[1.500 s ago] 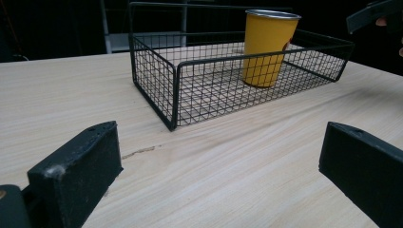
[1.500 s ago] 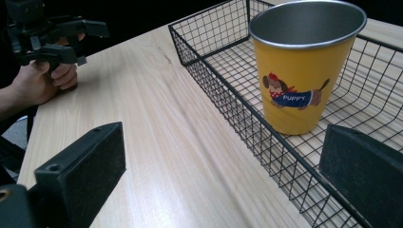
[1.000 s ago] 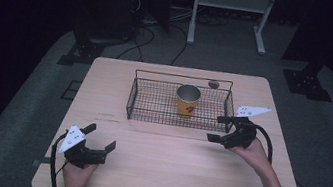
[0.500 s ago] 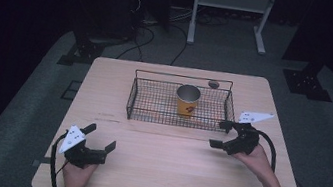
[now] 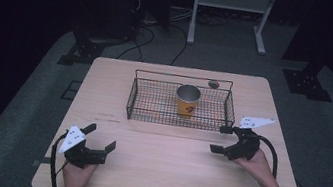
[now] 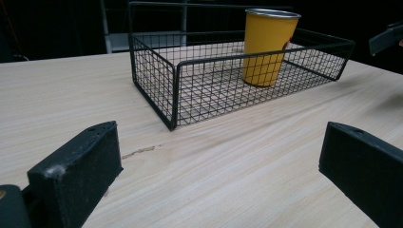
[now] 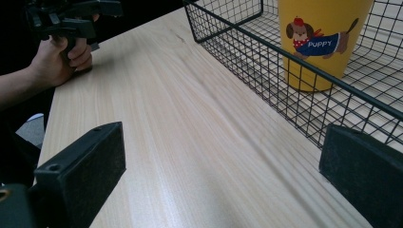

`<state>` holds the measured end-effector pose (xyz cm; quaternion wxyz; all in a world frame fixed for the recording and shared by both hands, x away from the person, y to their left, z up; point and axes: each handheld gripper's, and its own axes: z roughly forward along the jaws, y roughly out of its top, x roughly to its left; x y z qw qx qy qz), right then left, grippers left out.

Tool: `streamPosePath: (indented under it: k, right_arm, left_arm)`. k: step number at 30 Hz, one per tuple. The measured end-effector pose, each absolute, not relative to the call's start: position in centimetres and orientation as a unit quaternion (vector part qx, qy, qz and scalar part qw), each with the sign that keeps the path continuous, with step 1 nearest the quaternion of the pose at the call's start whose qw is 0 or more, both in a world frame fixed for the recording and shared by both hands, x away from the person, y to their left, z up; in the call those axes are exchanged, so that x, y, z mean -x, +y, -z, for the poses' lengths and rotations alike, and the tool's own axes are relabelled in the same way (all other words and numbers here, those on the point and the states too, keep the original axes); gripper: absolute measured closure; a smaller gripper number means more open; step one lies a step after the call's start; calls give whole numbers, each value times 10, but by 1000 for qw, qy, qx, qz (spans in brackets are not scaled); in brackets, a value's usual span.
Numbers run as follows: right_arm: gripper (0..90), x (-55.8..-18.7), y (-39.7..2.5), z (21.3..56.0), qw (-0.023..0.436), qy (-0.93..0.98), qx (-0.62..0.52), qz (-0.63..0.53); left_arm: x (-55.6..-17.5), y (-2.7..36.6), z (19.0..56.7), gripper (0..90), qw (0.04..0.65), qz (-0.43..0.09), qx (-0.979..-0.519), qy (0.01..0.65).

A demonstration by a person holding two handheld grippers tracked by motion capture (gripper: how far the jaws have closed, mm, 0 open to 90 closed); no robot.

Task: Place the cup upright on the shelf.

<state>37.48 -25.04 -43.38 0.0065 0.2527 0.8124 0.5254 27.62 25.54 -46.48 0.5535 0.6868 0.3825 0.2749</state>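
Yellow puppy cup (image 5: 187, 100) standing upright inside wire basket (image 5: 151, 112). Your right gripper (image 5: 225, 140), jaws wide, empty, is sitting just outside basket's near right corner, nearer cup. Left gripper (image 5: 100, 137), also wide, well apart.

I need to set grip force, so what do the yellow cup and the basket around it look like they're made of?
The yellow cup looks like thin metal with a glossy printed coat: its rim and inside shine silver, though coated paper can't be ruled out. The basket looks like welded steel wire with a matte black coating, shown by its thin rigid grid and thicker frame rods.
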Motion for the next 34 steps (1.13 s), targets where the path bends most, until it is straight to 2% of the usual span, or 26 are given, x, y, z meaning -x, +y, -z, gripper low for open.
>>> streamPosePath:
  k: [23, 34]
  right_arm:
    - [9, -349, -257, 447, 20, 805, -256, -534]
    - [9, -324, -271, 472, 32, 752, -286, -592]
  left_arm:
    - [-276, 255, 465, 0, 553, -276, -687, 382]
    - [-276, 255, 465, 0, 552, -276, -687, 382]
